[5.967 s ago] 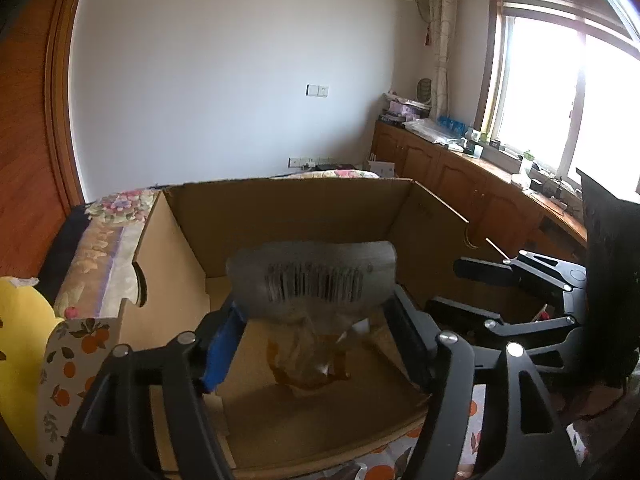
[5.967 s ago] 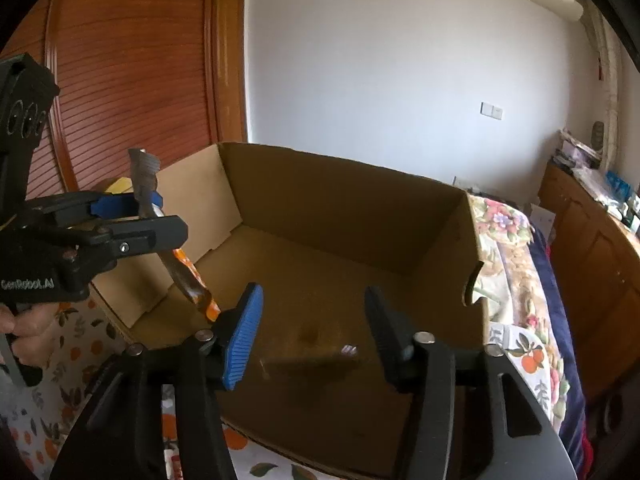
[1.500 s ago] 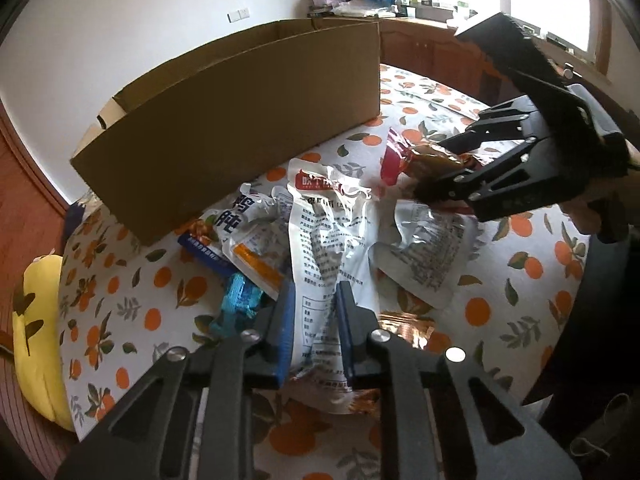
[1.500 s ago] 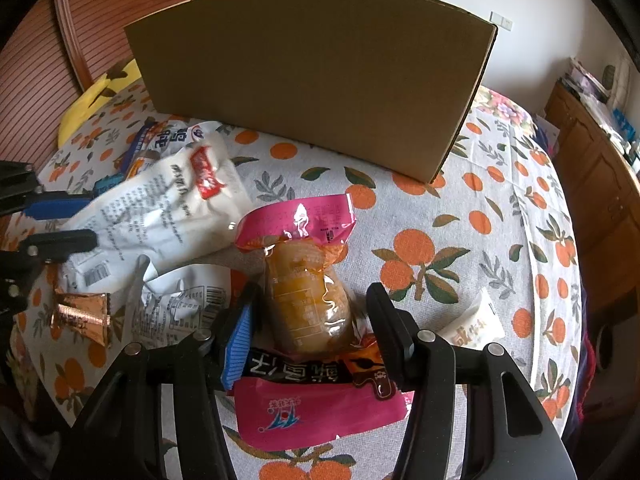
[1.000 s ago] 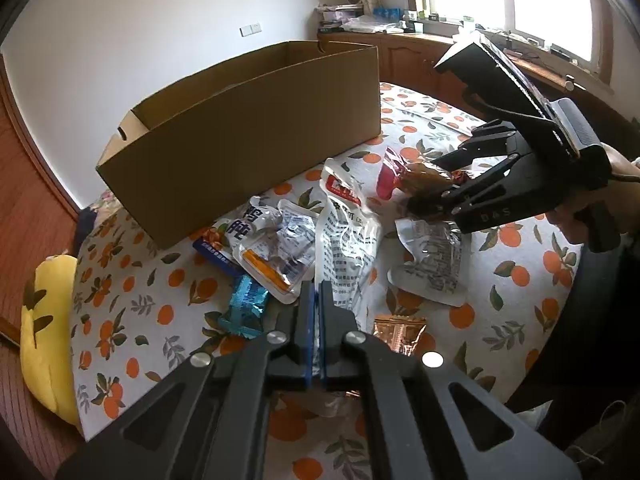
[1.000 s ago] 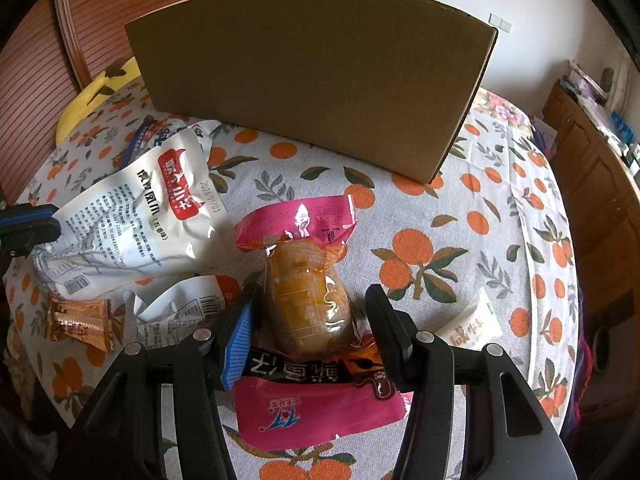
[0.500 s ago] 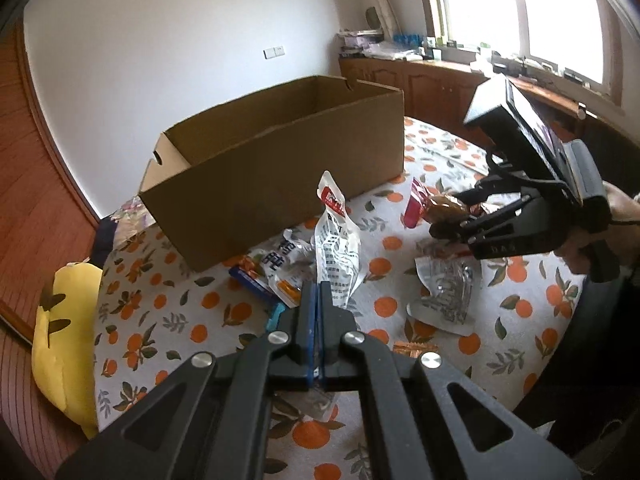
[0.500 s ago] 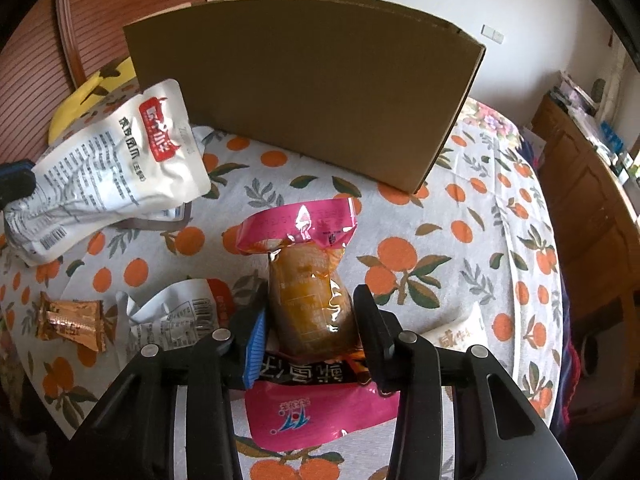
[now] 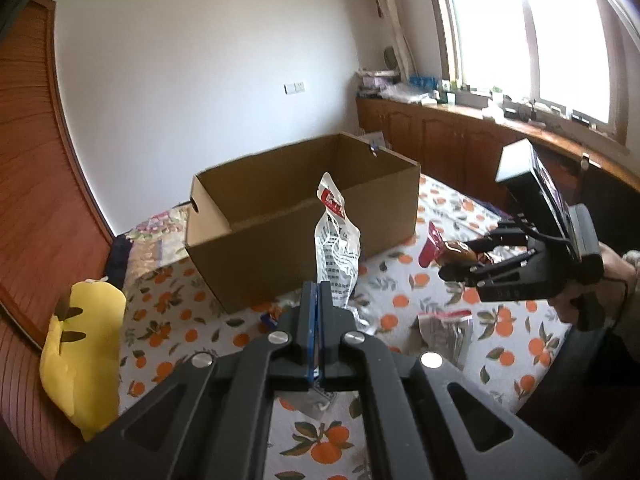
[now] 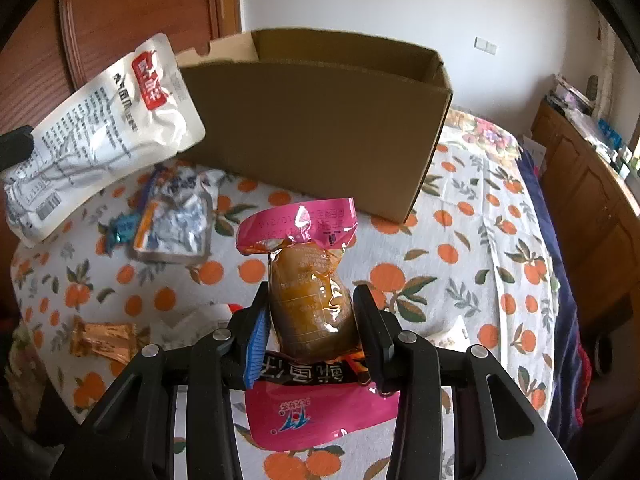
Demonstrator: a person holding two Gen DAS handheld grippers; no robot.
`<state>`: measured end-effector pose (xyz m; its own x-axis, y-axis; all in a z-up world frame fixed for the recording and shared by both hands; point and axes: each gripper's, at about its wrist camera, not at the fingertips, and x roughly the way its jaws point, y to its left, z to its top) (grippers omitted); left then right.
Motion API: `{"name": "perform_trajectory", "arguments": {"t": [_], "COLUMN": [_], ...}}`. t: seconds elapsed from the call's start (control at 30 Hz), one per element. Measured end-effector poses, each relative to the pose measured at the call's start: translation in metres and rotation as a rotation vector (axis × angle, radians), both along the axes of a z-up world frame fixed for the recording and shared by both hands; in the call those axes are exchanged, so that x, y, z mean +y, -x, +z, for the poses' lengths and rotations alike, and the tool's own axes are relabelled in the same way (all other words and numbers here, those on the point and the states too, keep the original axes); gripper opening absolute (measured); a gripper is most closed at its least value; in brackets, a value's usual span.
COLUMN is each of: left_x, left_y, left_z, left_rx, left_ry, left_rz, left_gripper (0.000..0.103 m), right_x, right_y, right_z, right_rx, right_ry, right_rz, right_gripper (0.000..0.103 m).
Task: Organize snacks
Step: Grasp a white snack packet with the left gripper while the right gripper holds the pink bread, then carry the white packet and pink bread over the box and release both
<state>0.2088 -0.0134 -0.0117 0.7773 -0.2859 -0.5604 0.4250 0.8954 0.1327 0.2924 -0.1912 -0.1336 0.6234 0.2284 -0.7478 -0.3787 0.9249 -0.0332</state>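
My left gripper (image 9: pixel 319 292) is shut on the bottom edge of a white snack pouch (image 9: pixel 338 240) with a red label, which stands upright in the air in front of the open cardboard box (image 9: pixel 304 224). From the right wrist, the same white pouch (image 10: pixel 108 128) hangs at the upper left beside the box (image 10: pixel 320 128). My right gripper (image 10: pixel 312 296) is shut on a pink-topped packet with a brown filling (image 10: pixel 310 280), lifted off the table. In the left wrist view, a hand holds the right gripper (image 9: pixel 456 258) to the right of the box.
Loose snacks lie on the orange-print tablecloth (image 10: pixel 480 240): a silver pouch (image 10: pixel 172 224), a blue candy (image 10: pixel 124 230), a copper wrapper (image 10: pixel 106 342) and a small white packet (image 10: pixel 452 334). A yellow cushion (image 9: pixel 84 348) sits at the left. Wooden cabinets (image 9: pixel 440 140) line the window wall.
My left gripper has risen with the white pouch, lifting it clear of the table. The right jaws have closed on the pink packet and raised it a little.
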Motion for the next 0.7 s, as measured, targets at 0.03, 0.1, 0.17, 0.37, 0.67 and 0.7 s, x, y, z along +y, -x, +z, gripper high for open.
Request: {"name": "perform_trajectory", "arguments": {"t": [0.03,0.1,0.17,0.37,0.67,0.7], "left_x": [0.001,0.004,0.006,0.009,0.010,0.010], "left_y": [0.000,-0.002,-0.004,-0.011,-0.027,-0.030], "left_z": [0.003,0.008,0.014,0.025,0.037,0.038], "left_rx": [-0.011,-0.020,-0.036,-0.065,-0.094,-0.095], "left_ry": [0.007,0.016,0.026,0.047,0.063,0.063], "left_rz": [0.005,0.008,0.016,0.048,0.070,0.071], "left_gripper": [0.000,0.000,0.000,0.000,0.000,0.000], "right_x": [-0.001,-0.002,-0.003,-0.006,-0.013,-0.013], "right_y": [0.001,0.003,0.003,0.008,0.008,0.007], "right_z": [0.003,0.008,0.012,0.021,0.034,0.036], "right_rx": [-0.007,-0.019,-0.028,-0.056,-0.070,-0.073], "right_ry": [-0.007,-0.024,-0.033,-0.061,-0.113,-0.119], "right_rz": [-0.001,-0.001,-0.001,0.000,0.001,0.001], "right_gripper": [0.040,0.040,0.040,0.040,0.040,0.040]}}
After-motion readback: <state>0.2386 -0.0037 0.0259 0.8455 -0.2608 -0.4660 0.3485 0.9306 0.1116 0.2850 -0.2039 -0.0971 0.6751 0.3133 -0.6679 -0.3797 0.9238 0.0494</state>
